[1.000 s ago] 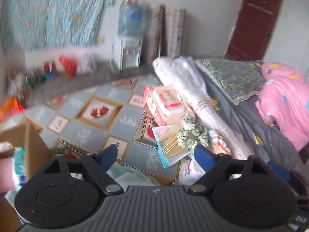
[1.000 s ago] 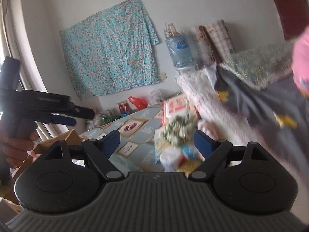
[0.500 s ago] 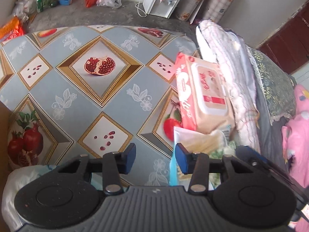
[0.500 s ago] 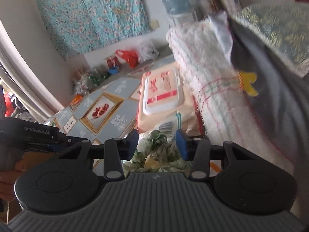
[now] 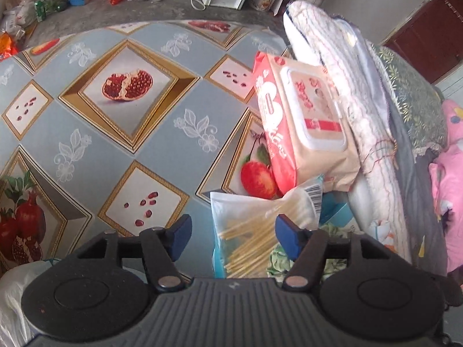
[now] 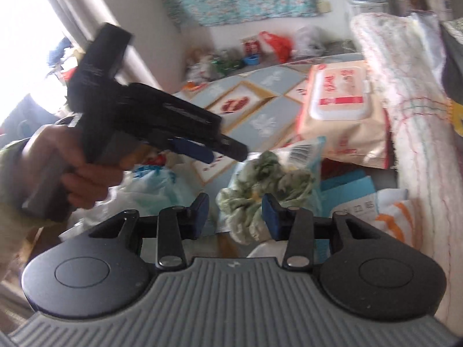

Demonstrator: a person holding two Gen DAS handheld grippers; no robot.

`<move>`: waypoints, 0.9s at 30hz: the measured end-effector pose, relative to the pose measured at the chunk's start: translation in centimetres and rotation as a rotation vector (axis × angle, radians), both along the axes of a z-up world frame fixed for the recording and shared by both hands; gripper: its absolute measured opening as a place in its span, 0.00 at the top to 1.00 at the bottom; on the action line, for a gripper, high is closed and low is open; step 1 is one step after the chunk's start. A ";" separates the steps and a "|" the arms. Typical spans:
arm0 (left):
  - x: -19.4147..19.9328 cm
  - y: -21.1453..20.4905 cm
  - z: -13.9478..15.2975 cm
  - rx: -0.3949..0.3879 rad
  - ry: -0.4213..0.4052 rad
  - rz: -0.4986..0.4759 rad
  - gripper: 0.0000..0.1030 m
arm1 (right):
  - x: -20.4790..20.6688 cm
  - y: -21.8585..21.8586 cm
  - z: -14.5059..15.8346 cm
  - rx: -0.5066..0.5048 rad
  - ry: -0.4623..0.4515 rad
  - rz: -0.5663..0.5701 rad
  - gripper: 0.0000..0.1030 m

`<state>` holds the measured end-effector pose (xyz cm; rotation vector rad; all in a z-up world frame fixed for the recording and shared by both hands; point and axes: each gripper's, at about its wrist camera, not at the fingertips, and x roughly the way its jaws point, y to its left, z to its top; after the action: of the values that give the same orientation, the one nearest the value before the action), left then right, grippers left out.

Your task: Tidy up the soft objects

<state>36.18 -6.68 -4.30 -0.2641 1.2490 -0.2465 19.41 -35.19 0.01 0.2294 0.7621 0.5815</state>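
Two hand-held grippers working over a cluttered fruit-print tablecloth, with a green scrunchie as the soft object in reach.

The right gripper (image 6: 235,212) is standing released, its jaws parted around the green scrunchie (image 6: 264,183) without visibly pinching it. The left gripper (image 5: 233,231) is likewise spread wide and carrying nothing, hovering above the bag of cotton swabs (image 5: 260,222) just beside the scrunchie. The scrunchie is lying on that bag, in front of the wet-wipes pack (image 6: 344,110). It is judged light, limp and compressible, best pinched across its bunched ring. Beyond the scrunchie, the tablecloth (image 5: 121,133) is stretching toward a rolled towel (image 5: 347,66), bedding, a water dispenser and a hung floral cloth.
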 end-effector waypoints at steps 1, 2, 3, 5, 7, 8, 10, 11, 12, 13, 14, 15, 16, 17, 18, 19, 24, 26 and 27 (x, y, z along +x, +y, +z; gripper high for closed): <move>0.2 0.0 -0.3 -0.002 0.010 0.003 0.36 | 0.2 -0.4 0.2 0.022 0.004 0.023 0.50; 0.4 0.0 -0.5 -0.003 0.019 0.011 0.36 | 0.5 -0.9 0.3 0.040 0.007 0.031 0.44; 0.5 0.1 -0.8 -0.003 0.027 0.019 0.36 | 0.8 -1.7 0.5 0.062 0.008 0.015 0.42; 0.9 0.2 -1.3 0.001 0.044 0.030 0.36 | 1.9 -3.5 0.5 0.102 0.026 -0.072 0.40; 1.1 0.3 -1.7 0.003 0.051 0.035 0.37 | 3.3 -5.2 0.1 0.147 0.066 -0.177 0.40; 1.2 0.3 -1.8 0.010 0.050 0.033 0.38 | 4.1 -5.8 -0.3 0.164 0.094 -0.224 0.40; 1.3 0.3 -2.0 0.018 0.046 0.029 0.38 | 5.8 -6.5 -1.1 0.191 0.152 -0.287 0.40; 1.4 0.3 -2.2 0.013 0.050 0.030 0.39 | 6.6 -6.5 -1.5 0.195 0.171 -0.305 0.42; 1.6 0.3 -2.3 0.006 0.057 0.031 0.39 | 7.4 -6.4 -1.8 0.192 0.188 -0.319 0.42; 1.7 0.3 -2.5 -0.003 0.064 0.034 0.40 | 8.2 -6.1 -2.0 0.180 0.198 -0.328 0.45; 1.8 0.3 -2.6 -0.014 0.069 0.038 0.40 | 9.0 -5.9 -2.3 0.166 0.208 -0.334 0.46; 1.9 0.3 -2.8 -0.021 0.075 0.040 0.40 | 9.7 -5.6 -2.5 0.157 0.222 -0.338 0.47; 2.0 0.4 -2.9 -0.031 0.079 0.043 0.40 | 10.4 -5.3 -2.9 0.154 0.240 -0.334 0.49; 2.1 0.4 -3.0 -0.040 0.084 0.047 0.40 | 11.0 -4.9 -3.3 0.149 0.260 -0.326 0.50; 2.2 0.5 -3.1 -0.047 0.090 0.050 0.40 | 11.5 -4.6 -3.6 0.143 0.278 -0.319 0.50; 2.2 0.5 -3.1 -0.053 0.094 0.051 0.40 | 11.8 -4.3 -3.8 0.133 0.292 -0.314 0.51; 2.3 0.7 -3.4 -0.071 0.099 0.047 0.39 | 11.8 -3.8 -4.0 0.120 0.299 -0.288 0.57; 2.2 0.7 -3.3 -0.069 0.091 0.040 0.39 | 11.9 -4.0 -4.2 0.118 0.302 -0.296 0.73; 2.1 0.6 -3.3 -0.067 0.084 0.033 0.39 | 11.8 -4.2 -4.3 0.121 0.300 -0.301 0.75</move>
<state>38.28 -6.07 -7.59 -0.3556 1.3202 -0.2516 31.17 -39.41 -4.33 0.5418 0.9613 0.3093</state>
